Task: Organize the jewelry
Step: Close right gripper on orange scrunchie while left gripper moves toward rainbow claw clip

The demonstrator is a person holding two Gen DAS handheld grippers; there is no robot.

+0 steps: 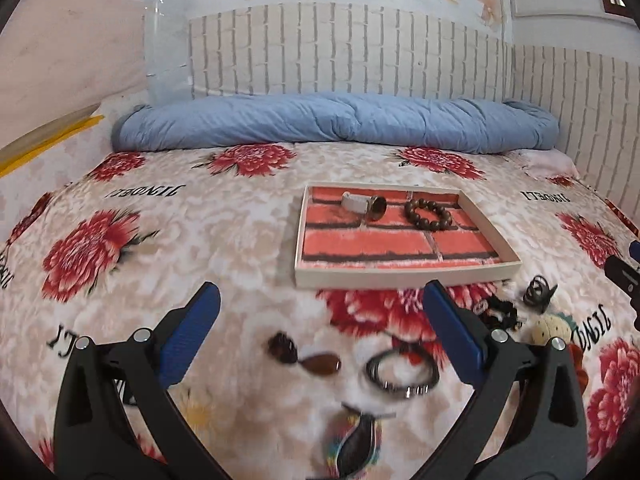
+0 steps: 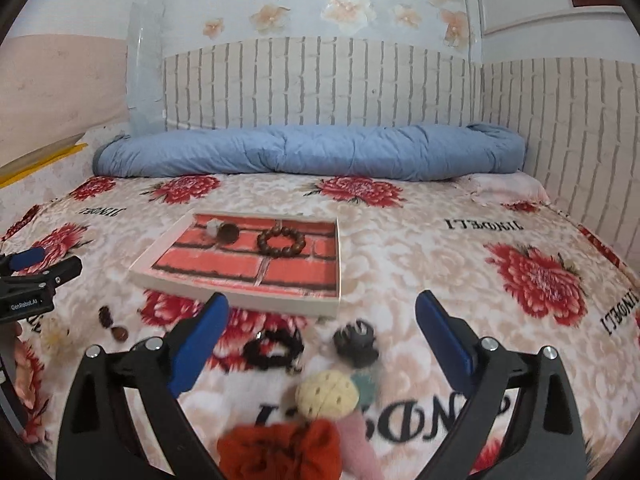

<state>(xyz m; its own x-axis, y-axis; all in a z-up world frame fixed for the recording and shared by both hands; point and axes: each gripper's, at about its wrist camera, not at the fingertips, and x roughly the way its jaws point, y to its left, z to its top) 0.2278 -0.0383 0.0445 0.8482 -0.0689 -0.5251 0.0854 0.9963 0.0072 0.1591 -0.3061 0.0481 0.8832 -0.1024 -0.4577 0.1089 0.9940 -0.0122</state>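
Left gripper [image 1: 320, 320] spread wide, empty, over brown pendant [image 1: 322, 365] and coiled bangle [image 1: 400, 372] near bed's [image 1: 224, 240] front edge. Tray [image 1: 400, 277] mid-bed: watch [image 1: 365, 204], bead bracelet [image 1: 428, 214] already in. Right gripper [image 2: 322, 326] likewise released, above black scrunchie [image 2: 276, 349]. Between picks; next: descend, clamp, carry to tray.
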